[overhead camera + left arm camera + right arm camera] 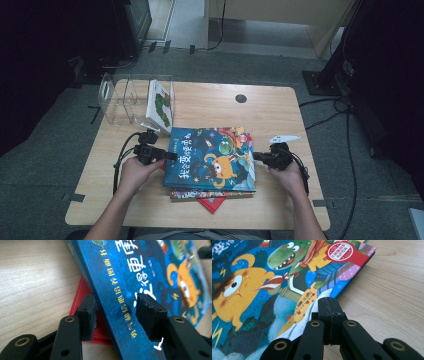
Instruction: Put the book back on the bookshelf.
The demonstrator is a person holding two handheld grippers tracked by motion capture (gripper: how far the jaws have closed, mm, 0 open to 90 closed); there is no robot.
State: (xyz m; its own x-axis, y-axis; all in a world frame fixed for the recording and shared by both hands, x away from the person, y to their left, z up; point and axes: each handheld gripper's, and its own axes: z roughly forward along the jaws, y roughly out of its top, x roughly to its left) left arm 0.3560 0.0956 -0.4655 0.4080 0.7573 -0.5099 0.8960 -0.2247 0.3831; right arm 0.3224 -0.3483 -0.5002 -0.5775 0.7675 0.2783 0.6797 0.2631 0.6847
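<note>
A blue picture book (212, 157) with a yellow monster and a green crocodile lies on top of a small stack in the middle of the wooden table (270, 115). Under it a red book (211, 203) pokes out at the front. My left gripper (170, 156) is at the blue book's left edge. In the left gripper view it (116, 302) is open, its jaws straddling the spine edge of the blue book (140, 272), with the red book (81, 295) beside the left jaw. My right gripper (256, 156) is at the book's right edge. Its jaws (329, 302) are shut together over the rim of the cover (262, 285).
A clear acrylic book stand (122, 97) sits at the table's back left, with one white-covered book (161, 105) upright in its right slot. A dark round grommet (241, 98) marks the table's back middle. Cables trail from both grippers. Bare wood lies right of the stack.
</note>
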